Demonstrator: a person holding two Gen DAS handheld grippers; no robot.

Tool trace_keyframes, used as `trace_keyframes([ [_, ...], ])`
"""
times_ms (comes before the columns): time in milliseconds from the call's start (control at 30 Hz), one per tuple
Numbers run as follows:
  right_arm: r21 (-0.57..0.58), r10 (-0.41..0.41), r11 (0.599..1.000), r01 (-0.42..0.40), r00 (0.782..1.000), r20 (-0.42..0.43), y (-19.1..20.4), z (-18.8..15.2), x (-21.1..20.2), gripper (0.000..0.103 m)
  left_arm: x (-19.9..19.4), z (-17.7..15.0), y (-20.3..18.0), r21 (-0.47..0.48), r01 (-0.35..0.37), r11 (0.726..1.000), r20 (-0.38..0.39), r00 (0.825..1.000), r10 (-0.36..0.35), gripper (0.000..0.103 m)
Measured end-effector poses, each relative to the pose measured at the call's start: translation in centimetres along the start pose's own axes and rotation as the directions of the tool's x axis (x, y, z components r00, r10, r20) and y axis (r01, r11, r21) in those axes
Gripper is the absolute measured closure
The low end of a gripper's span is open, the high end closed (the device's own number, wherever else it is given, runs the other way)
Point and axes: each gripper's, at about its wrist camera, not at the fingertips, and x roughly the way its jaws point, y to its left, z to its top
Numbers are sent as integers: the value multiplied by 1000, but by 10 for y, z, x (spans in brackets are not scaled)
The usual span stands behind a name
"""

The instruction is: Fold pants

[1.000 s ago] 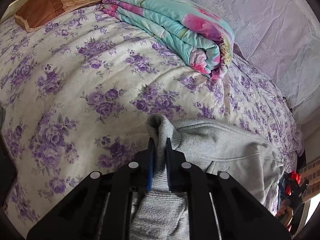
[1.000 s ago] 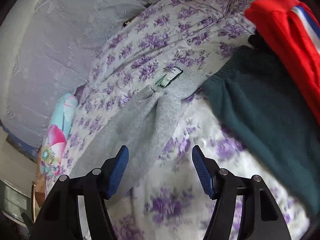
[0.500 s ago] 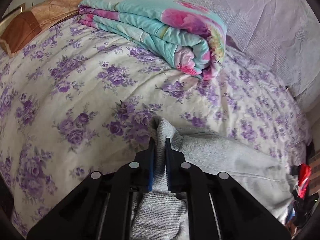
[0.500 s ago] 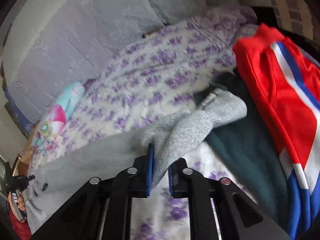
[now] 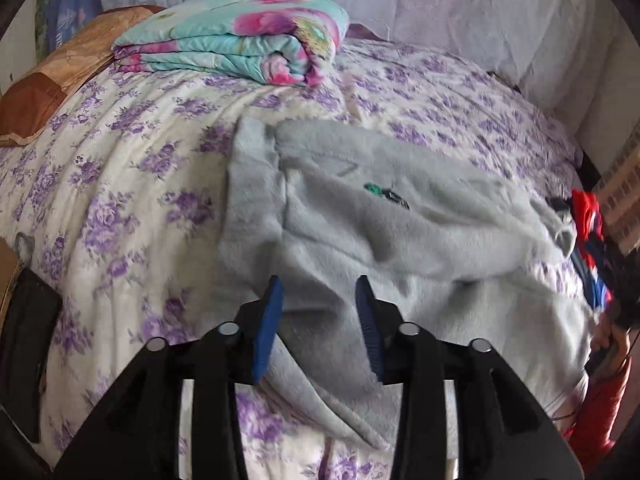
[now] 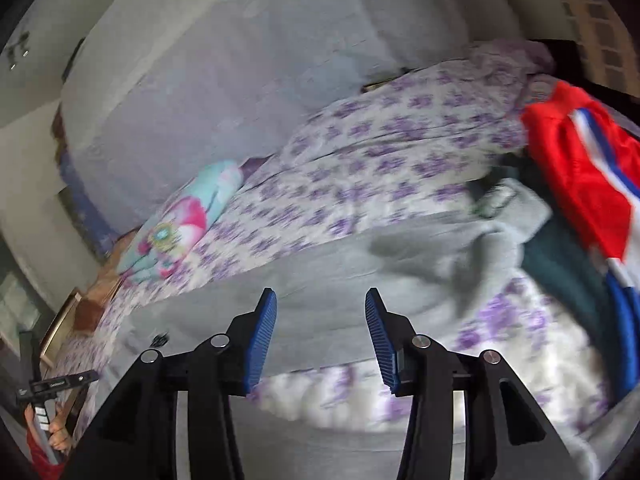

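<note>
Grey pants (image 5: pixel 400 232) lie spread across the purple-flowered bed sheet (image 5: pixel 120 184), a small green label showing on them. My left gripper (image 5: pixel 320 308) hovers over their near edge. Its jaws are opening, and the blue pads (image 5: pixel 272 320) stand apart from the cloth without pressing it. In the right wrist view the same pants (image 6: pixel 340 272) stretch from lower left to the right. My right gripper (image 6: pixel 320 320) is above them. Its jaws are opening too, with nothing pinched between the pads (image 6: pixel 380 336).
A folded turquoise floral quilt (image 5: pixel 240 40) lies at the bed's far side beside a brown pillow (image 5: pixel 48 84). A red, white and blue garment (image 6: pixel 580 168) and a dark green one (image 6: pixel 560 256) lie by the pants' end. White curtain (image 5: pixel 440 12) behind.
Both grippers were shut on grey cloth half a second ago; both have let go and drawn back. The pants have dropped onto the sheet and lie flatter.
</note>
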Motion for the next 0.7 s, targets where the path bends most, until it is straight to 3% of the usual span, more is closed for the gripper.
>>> trace_keyframes([
  [100, -173, 13, 984, -37, 990, -140, 68, -19, 50, 45, 19, -19, -3, 36, -150, 988, -15, 989, 150, 53],
  [200, -336, -130, 940, 59, 973, -191, 103, -41, 94, 45, 16, -33, 1, 52, -187, 981, 12, 982, 187, 53],
  [233, -337, -167, 938, 81, 958, -235, 99, -45, 109, 45, 14, -35, 0, 63, -200, 978, 15, 980, 200, 53],
  [267, -286, -143, 957, 54, 943, -299, 88, -46, 121, 44, 12, -38, 1, 59, -199, 978, 20, 980, 199, 53],
  [300, -236, -94, 972, 21, 949, -302, 81, -42, 119, 44, 10, -39, 4, 47, -189, 981, 25, 982, 188, 53],
  [367, -202, -75, 979, 10, 947, -314, 72, -38, 108, 51, 2, -42, 14, -11, -145, 989, 39, 989, 146, 53],
  [467, -147, -105, 986, 74, 971, -214, 55, -36, 72, 49, -17, -43, 19, -115, -138, 984, 86, 985, 149, 52],
  [533, -83, -143, 987, 136, 986, -91, 42, -31, 33, 40, -34, -38, 4, -108, -141, 984, 161, 974, 157, 42],
  [600, -26, -185, 982, 186, 982, 48, 31, -29, -7, 22, -48, -31, -23, -59, -153, 987, 247, 955, 163, 9],
  [633, -1, -198, 980, 200, 974, 108, 28, -32, -26, 13, -53, -29, -39, -39, -169, 985, 294, 940, 173, 8],
  [700, 16, -211, 977, 212, 958, 192, 23, -43, -58, 8, -57, -28, -75, 21, -191, 981, 358, 918, 171, 7],
])
